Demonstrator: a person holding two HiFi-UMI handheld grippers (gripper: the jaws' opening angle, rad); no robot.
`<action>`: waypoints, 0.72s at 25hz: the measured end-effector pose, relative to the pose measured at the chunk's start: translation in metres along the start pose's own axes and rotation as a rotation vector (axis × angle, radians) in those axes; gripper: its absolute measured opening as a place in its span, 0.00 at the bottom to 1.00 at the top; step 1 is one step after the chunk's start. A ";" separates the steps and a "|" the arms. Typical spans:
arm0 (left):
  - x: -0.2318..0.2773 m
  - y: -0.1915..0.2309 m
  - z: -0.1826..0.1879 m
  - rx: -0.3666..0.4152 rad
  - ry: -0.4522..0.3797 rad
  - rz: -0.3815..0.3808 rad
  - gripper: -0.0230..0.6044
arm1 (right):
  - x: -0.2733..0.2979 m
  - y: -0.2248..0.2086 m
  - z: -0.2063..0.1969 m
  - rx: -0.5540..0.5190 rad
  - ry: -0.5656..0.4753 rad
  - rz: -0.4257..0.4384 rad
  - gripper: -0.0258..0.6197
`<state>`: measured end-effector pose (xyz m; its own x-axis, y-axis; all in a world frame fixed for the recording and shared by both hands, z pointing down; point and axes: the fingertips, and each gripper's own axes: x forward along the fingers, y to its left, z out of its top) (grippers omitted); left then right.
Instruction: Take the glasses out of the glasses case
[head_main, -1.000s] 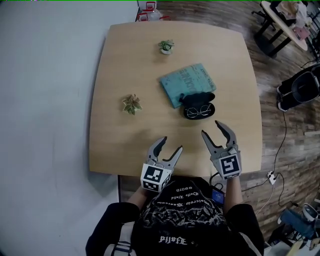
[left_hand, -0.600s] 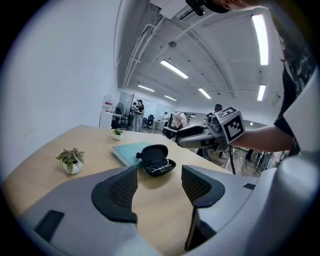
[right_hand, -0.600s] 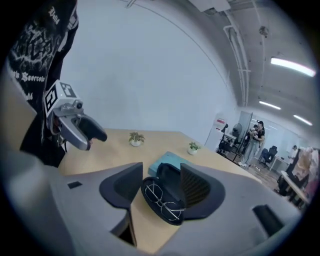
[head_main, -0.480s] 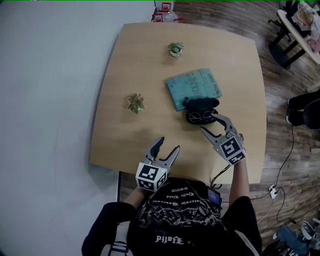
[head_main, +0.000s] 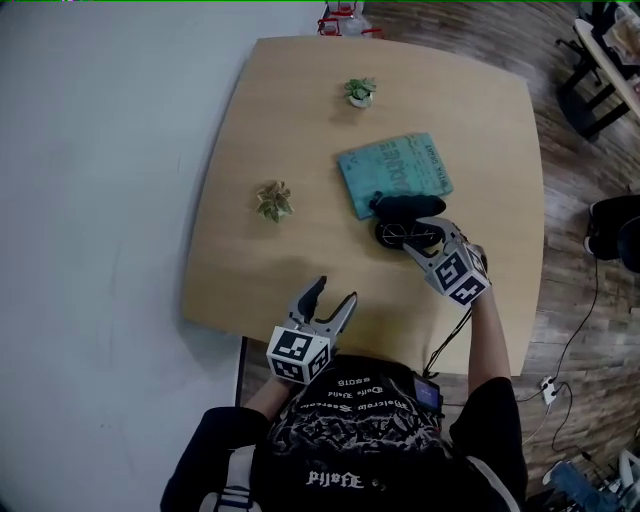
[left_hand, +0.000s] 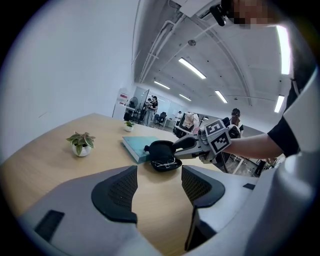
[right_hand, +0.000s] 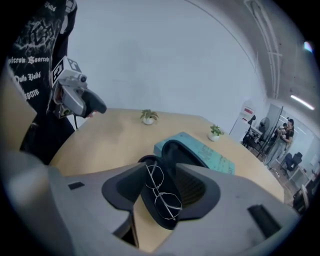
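- Your right gripper came forward and down across the desk from the near edge, and ended at the glasses case.
- Your head camera shifted too, so the whole desk sat slightly differently in frame. The things on it kept their layout.
- Right gripper view: the jaws were apart and had just been closing. They straddled the open case, with the glasses lying between them.
- The pads were not visibly pressing on the frame or the case, so nothing was gripped.
- The glasses were in the lower half of the case, a thin metal frame, lenses up.
- The case sat on the desk's right side with its lid raised at the near edge of the teal book. You could not tell whether the lid touched the book.
- Your left gripper stayed near the desk's front edge, well apart from the case. Its own view showed the jaws spread with only bare desk between them.
- Two small potted plants were on the desk, one left of the book and one toward the far edge.
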<state>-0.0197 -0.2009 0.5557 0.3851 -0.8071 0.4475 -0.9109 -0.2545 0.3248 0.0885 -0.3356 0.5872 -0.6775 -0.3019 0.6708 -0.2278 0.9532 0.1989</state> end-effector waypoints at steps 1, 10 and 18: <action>0.001 0.001 0.000 -0.001 0.003 0.003 0.49 | 0.003 0.001 -0.005 -0.025 0.022 0.011 0.34; 0.008 -0.001 -0.009 0.001 0.046 -0.006 0.49 | 0.027 -0.005 -0.025 -0.086 0.084 0.059 0.34; 0.015 -0.006 -0.011 0.025 0.069 -0.039 0.49 | 0.041 0.005 -0.042 -0.161 0.174 0.138 0.34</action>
<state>-0.0066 -0.2057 0.5694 0.4285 -0.7579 0.4920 -0.8983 -0.2985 0.3225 0.0890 -0.3419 0.6456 -0.5610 -0.1743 0.8093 -0.0176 0.9799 0.1988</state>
